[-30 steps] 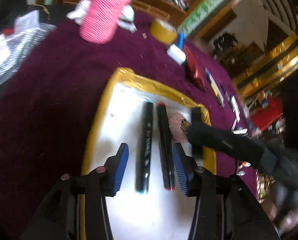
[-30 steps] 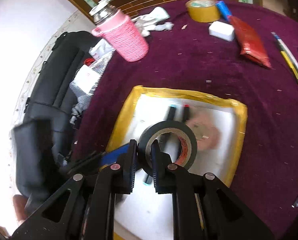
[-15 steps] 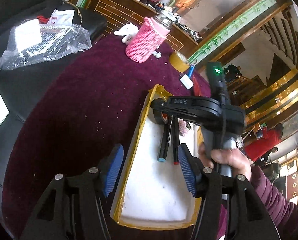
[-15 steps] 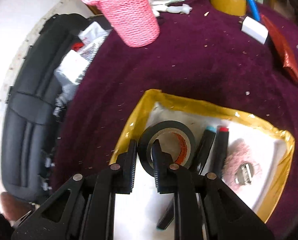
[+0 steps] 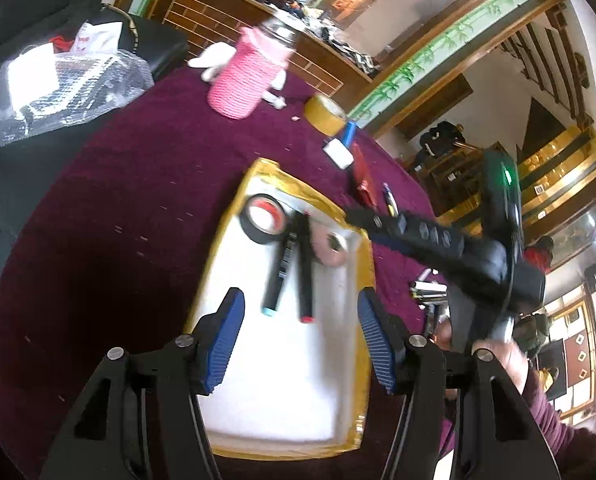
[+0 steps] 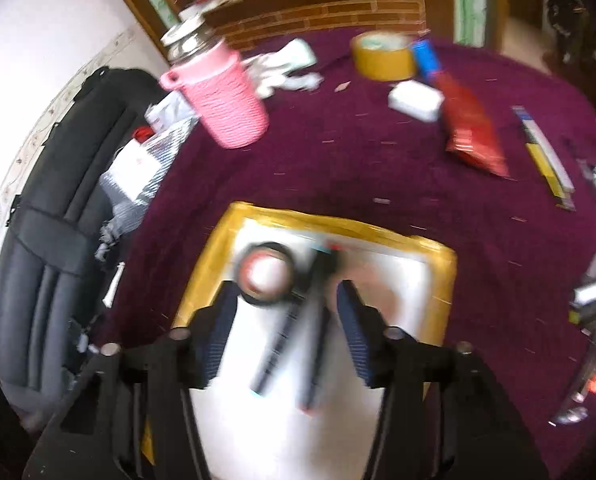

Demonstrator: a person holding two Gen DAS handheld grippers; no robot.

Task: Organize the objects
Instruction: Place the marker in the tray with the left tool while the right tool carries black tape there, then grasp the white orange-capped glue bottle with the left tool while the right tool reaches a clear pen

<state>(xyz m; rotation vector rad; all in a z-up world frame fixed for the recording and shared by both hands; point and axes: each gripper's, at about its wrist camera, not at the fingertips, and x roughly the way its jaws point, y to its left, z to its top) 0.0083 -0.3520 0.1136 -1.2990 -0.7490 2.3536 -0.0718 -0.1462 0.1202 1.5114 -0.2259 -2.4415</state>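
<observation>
A white tray with a yellow rim lies on the purple cloth. In its far left corner a black tape roll lies flat. Two black markers and a pink fuzzy piece with a metal part lie beside it. My right gripper hovers over the tray with its jaws opening; the roll sits free just past its fingertips, the markers below. My left gripper hangs above the tray's near half, jaws opening, with nothing between its pads. The right gripper reaches in from the right.
Beyond the tray stand a pink knitted bottle, a yellow tape roll, a white block, a red packet and pens. A black bag with bubble wrap borders the left edge.
The right gripper let go of the black tape roll, which now lies flat in the tray's far left corner. The left gripper drew back and up, and its jaws spread wider.
</observation>
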